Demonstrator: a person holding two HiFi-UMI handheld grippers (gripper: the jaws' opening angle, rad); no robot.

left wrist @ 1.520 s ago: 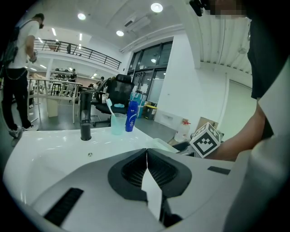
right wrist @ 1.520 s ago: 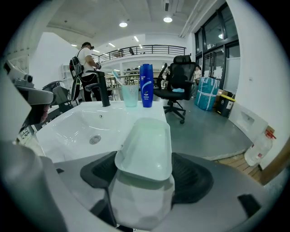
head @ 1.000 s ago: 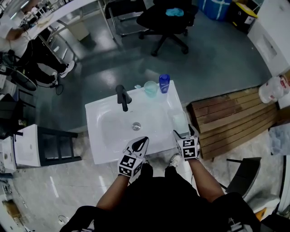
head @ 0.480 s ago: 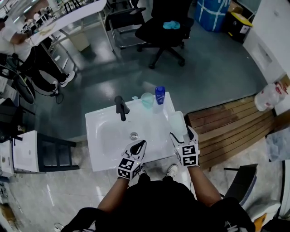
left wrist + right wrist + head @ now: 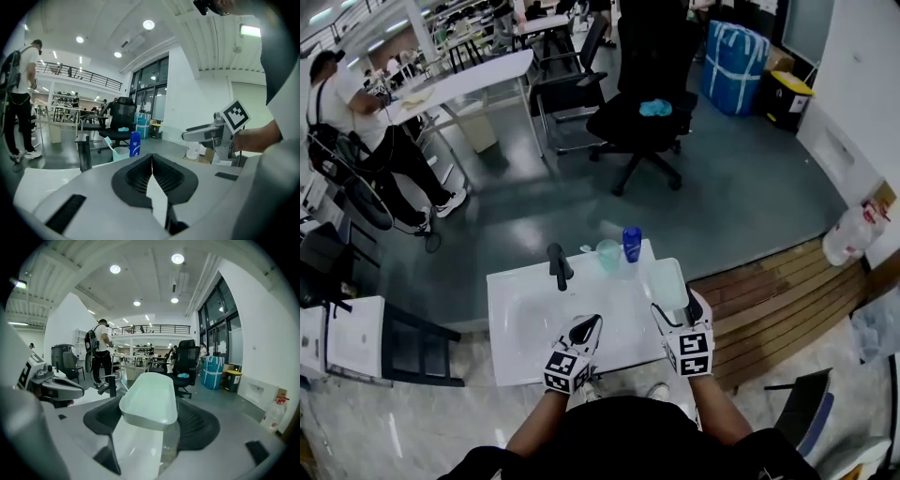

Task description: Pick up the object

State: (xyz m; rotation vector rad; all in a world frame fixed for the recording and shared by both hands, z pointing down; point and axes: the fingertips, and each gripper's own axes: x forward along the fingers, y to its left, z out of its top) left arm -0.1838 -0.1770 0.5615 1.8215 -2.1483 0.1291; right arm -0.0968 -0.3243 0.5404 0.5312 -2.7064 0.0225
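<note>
Clamping pale green oblong plastic tray (image 5: pixel 664 279) in right gripper (image 5: pixel 677 307) above white sink (image 5: pixel 511 328); left gripper (image 5: pixel 589 325) closed, empty; pickup seemingly done.

Basin (image 5: pixel 530 323) middle open, faucet (image 5: pixel 558 266), cup (image 5: pixel 608 254) and blue bottle (image 5: pixel 632 244) lining back rim; pale tray (image 5: pixel 667 279) filling right edge

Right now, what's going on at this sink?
A person stands at a white sink with a gripper in each hand. The right gripper has its jaws closed on a pale green dish at the sink's right edge. The left gripper hangs over the basin, jaws together, holding nothing. A faucet, a cup and a blue bottle stand at the back rim.
</note>
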